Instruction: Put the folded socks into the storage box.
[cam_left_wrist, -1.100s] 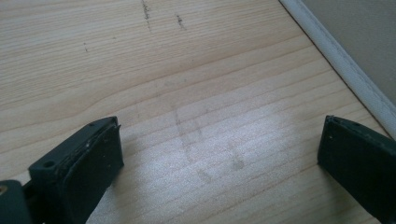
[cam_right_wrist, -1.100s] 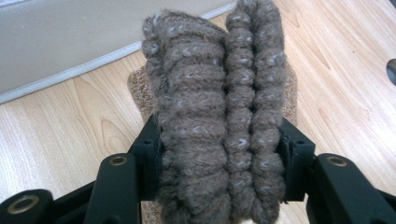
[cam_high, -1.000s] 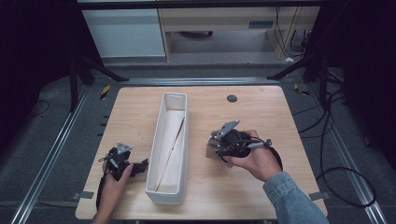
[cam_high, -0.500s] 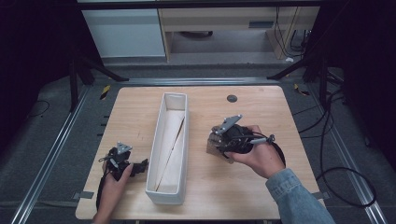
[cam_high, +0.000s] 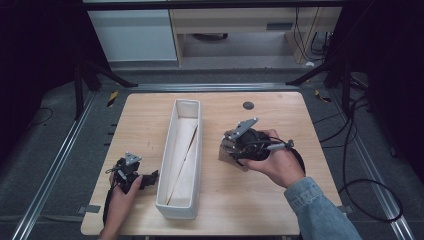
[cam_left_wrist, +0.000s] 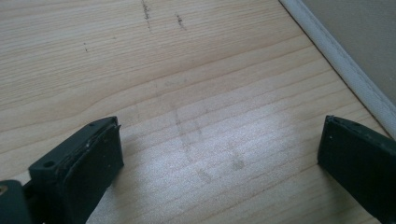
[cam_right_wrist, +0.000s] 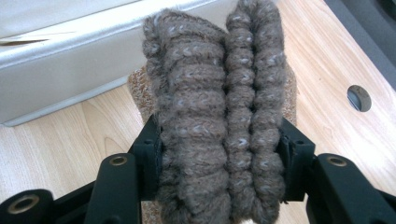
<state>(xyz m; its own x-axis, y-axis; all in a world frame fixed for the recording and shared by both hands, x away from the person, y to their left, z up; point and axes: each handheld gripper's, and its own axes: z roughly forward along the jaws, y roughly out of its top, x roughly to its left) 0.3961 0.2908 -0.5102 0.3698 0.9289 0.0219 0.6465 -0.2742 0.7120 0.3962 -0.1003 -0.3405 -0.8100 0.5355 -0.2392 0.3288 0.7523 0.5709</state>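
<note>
Since a second ago the right gripper (cam_high: 231, 146) has lifted a little and shifted slightly away from the person, carrying its load with it, while the left gripper (cam_high: 150, 177) has stayed put near the near-left corner of the tabletop (cam_high: 280, 107).

The right gripper's fingers (cam_right_wrist: 150, 154) pinch a folded bundle of brown knitted fabric (cam_right_wrist: 217, 121), one pad pressing on each side so the ribbed folds bulge up between and beyond them. In the high view the bundle (cam_high: 226, 150) sits at the tips of those fingers, over the wood to the right of the long white bin (cam_high: 165, 200), with its lower edge close to or just off the surface; I cannot tell whether it has fully cleared.

The left gripper's fingers (cam_left_wrist: 81, 163) are spread wide with nothing between them, just bare wood; the bin's wall runs just beyond the right-hand finger.

Judging by this, the pick-up is done and the lift is under way. What seems left is carrying the knit across to the bin, which looks empty apart from a loose liner or divider, and releasing it inside.
</note>
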